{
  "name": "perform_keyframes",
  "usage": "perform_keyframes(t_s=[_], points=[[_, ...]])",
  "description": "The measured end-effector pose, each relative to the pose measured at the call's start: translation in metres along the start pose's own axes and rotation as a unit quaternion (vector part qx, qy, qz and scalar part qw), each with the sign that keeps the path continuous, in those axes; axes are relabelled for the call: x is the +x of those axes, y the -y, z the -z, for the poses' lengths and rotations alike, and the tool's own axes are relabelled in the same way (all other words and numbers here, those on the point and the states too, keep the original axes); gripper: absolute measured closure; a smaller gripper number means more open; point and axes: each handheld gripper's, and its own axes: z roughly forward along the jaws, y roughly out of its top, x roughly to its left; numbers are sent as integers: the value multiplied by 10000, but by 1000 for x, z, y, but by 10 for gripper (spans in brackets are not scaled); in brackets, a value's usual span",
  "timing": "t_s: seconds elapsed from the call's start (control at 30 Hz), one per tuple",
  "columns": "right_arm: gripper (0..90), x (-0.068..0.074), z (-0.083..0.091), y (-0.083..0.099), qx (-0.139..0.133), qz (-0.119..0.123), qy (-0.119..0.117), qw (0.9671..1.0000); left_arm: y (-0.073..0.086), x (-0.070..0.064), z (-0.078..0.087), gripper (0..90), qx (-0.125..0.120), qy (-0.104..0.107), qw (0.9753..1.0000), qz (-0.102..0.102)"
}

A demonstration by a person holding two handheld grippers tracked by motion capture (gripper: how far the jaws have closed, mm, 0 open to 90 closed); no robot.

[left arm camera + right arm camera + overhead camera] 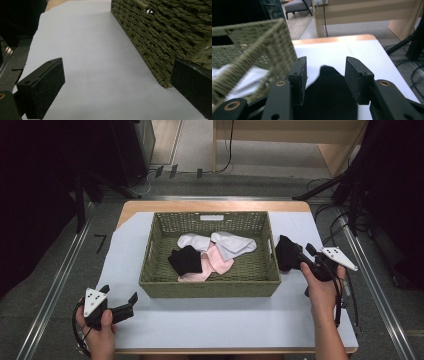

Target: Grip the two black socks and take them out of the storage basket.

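Note:
A woven green basket stands mid-table on white paper. In it lie a black sock, a pink sock and two white socks. Just right of the basket, my right gripper is shut on another black sock. In the right gripper view this sock bunches between the jaws of the right gripper, beside the basket wall. My left gripper stands open near the basket's front left corner. The left gripper has bare paper between its jaws.
The paper covers most of the wooden table. The basket's side wall runs along the right of the left gripper view. Cables and stands crowd the floor to the right, and metal rails flank the table.

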Motion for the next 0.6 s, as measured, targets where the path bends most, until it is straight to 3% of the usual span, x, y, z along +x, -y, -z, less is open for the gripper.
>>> perform_keyframes(t_s=[0.17, 0.37, 0.4, 0.43, 0.5, 0.53, 0.6], points=[[540, 19, 1, -19, -166, 95, -166, 9997, 0, 0, 0, 7, -8, 1, 10000, 8], [545, 41, 1, -40, -317, 100, -204, 9992, 0, 0, 0, 7, 4, 3, 10000, 11], [546, 53, -1, -48, -363, 136, -258, 9989, 0, 0, 0, 7, -10, 0, 10000, 10], [546, 53, -1, -48, -363, 136, -258, 9989, 0, 0, 0, 7, -10, 0, 10000, 10], [547, 74, -6, -58, -361, 250, -369, 9984, 0, 1, 0, 7, 2, 4, 10000, 19], [547, 74, -6, -58, -361, 250, -369, 9984, 0, 1, 0, 7, 2, 4, 10000, 19], [547, 98, -14, -63, -311, 389, -527, 9974, 0, 1, 0, 7, 22, 3, 10000, 21]])
